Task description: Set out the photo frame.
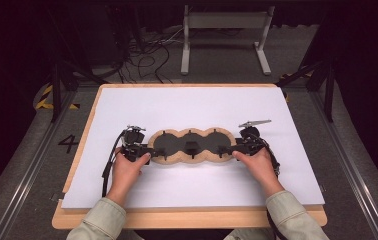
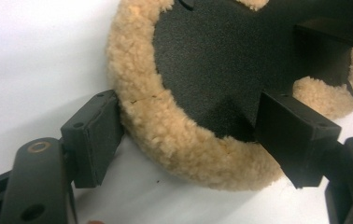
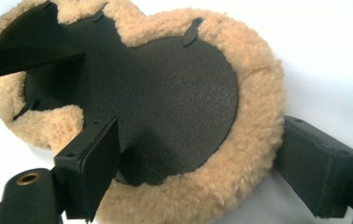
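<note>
Bright table, dark surroundings — close-ups slightly soft.

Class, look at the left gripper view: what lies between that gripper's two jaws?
The tan fleece rim of the black three-lobed mat lies between the left gripper's open jaws. One jaw is outside the rim, the other over the black inner surface.

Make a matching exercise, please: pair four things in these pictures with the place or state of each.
Things:
1. tan fleece-rimmed black three-lobed pad
2. left gripper
3. right gripper
4. white sheet

Places or states:
A. covers the wooden table
B. jaws astride the pad's left-end rim
C. lies flat mid-sheet
D. jaws astride the pad's right-end rim

Pairs: 1-C, 2-B, 3-D, 4-A
</note>
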### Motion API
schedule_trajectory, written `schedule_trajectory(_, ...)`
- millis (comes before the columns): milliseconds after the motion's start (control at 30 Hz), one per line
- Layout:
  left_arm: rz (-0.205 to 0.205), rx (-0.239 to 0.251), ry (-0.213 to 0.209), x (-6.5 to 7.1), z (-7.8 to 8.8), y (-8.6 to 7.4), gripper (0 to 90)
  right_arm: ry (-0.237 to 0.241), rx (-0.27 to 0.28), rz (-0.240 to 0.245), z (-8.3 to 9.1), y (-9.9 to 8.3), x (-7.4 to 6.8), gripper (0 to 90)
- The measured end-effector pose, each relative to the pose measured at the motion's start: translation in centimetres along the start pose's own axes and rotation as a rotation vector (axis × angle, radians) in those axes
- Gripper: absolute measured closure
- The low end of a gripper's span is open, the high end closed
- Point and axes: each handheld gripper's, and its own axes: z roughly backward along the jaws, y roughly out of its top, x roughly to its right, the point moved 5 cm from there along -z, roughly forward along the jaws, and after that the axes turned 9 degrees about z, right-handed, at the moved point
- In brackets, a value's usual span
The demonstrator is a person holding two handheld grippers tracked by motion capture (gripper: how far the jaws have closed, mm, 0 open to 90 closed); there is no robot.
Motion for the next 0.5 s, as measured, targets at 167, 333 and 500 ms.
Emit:
schedule_trajectory(167, 0.022, -0.003, 0.003, 0.22, -0.07, 0.01, 23.4, -0.007, -0.013, 0.002, -0.11, 0.07, -0.24, 14.9)
schedule_trajectory(333, 0.053, 0.003, -0.005, 0.08, 0.06, 0.04, 26.3, 0.0, -0.01, -0.012, -0.07, 0.08, -0.22, 15.5)
schedule_trajectory(500, 0.082, 0.03, -0.034, -0.46, 0.22, -0.01, 33.3, 0.012, -0.003, -0.051, 0.1, 0.08, -0.12, 16.9)
